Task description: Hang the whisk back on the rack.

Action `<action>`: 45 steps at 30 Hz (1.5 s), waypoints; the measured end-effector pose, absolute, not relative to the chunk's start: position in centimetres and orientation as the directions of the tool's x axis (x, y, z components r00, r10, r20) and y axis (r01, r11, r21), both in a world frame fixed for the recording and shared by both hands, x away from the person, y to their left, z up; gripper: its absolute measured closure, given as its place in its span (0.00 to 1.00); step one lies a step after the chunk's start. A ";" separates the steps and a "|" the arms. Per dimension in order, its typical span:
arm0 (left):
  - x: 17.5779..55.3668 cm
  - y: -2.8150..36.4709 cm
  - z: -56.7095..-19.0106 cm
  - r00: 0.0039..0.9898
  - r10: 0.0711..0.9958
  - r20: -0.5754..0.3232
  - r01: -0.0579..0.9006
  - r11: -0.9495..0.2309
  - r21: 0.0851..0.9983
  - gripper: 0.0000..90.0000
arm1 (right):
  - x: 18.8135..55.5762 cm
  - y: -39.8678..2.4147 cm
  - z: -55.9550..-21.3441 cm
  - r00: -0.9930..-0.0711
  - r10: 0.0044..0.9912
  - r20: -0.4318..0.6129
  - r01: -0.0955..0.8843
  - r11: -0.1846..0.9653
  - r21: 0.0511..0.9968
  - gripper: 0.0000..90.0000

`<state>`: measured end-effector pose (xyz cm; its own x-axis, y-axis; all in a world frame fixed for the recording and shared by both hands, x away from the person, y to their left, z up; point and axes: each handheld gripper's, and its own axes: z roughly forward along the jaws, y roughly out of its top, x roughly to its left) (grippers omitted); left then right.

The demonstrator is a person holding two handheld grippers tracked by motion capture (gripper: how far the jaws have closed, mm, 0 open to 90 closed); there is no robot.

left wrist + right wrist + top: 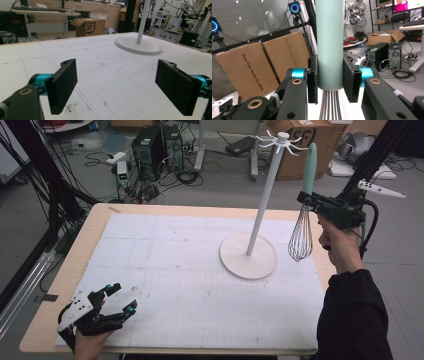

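The whisk (303,220) hangs upright in the air at the right edge of the table, its pale green handle (329,42) pointing up and its wire loops (300,240) pointing down, clear of the white mat below. I hold it in my right gripper (314,200), whose two black jaws press flat against the lower end of the handle, one on each side, just above where the wires come out. In the right gripper view the handle rises straight up between the pads (352,80) and the wires drop away beneath them.

Just to the left of the whisk stands the white hook stand (265,195), its round base (248,256) resting on the mat and its slim pole leaning slightly toward the ring of hooks (281,139) at the top. The whisk is near the pole but apart from it.

My left gripper (120,302) rests low at the near left corner of the table (75,255), well apart from the whisk. Its jaws stand wide with nothing between them, only the marked white mat (105,75) beyond.
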<state>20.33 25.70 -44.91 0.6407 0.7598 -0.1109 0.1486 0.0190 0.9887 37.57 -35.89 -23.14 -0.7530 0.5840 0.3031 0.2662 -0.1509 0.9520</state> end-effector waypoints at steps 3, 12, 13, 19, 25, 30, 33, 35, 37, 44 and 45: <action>20.3 25.7 -44.9 0.641 0.760 -0.111 0.148 0.020 0.989 0.21 | 37.7 -36.2 -23.2 -0.749 0.583 0.314 0.265 -0.170 0.949 0.77; 20.3 25.7 -44.9 0.640 0.761 -0.110 0.148 0.018 0.989 0.21 | 38.2 -35.7 -22.7 -0.745 0.595 0.301 0.262 -0.154 0.953 0.77; 20.3 25.7 -44.9 0.639 0.761 -0.111 0.148 0.019 0.989 0.21 | 38.2 -35.6 -22.7 -0.745 0.595 0.299 0.261 -0.152 0.953 0.77; 20.3 25.7 -44.9 0.640 0.760 -0.112 0.147 0.022 0.989 0.21 | 38.6 -35.0 -22.5 -0.744 0.603 0.288 0.263 -0.131 0.956 0.77; 20.3 25.7 -44.9 0.639 0.760 -0.113 0.147 0.024 0.989 0.21 | 38.8 -34.6 -22.7 -0.742 0.606 0.285 0.264 -0.127 0.956 0.77; 20.3 25.7 -44.9 0.639 0.761 -0.112 0.147 0.021 0.989 0.21 | 38.9 -34.4 -22.8 -0.736 0.620 0.272 0.262 -0.109 0.959 0.77; 20.3 25.7 -44.9 0.639 0.761 -0.113 0.146 0.024 0.989 0.21 | 38.9 -34.1 -22.8 -0.726 0.634 0.265 0.256 -0.108 0.961 0.77; 20.3 25.7 -44.9 0.639 0.761 -0.113 0.147 0.024 0.989 0.21 | 38.9 -33.9 -22.7 -0.716 0.653 0.248 0.256 -0.085 0.963 0.77; 20.3 25.7 -44.9 0.639 0.761 -0.114 0.147 0.025 0.989 0.21 | 39.0 -33.8 -22.7 -0.715 0.656 0.239 0.248 -0.082 0.965 0.77; 20.3 25.8 -44.9 0.640 0.760 -0.112 0.148 0.022 0.989 0.21 | 38.7 -33.2 -22.5 -0.704 0.681 0.201 0.223 -0.058 0.973 0.77; 20.3 25.8 -44.9 0.641 0.760 -0.113 0.147 0.023 0.989 0.21 | 38.7 -33.1 -22.4 -0.701 0.685 0.200 0.224 -0.055 0.973 0.77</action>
<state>20.33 25.76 -44.85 0.6405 0.7596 -0.1129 0.1473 0.0227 0.9888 38.65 -33.15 -22.41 -0.7010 0.6845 0.1999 0.2240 -0.0548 0.9730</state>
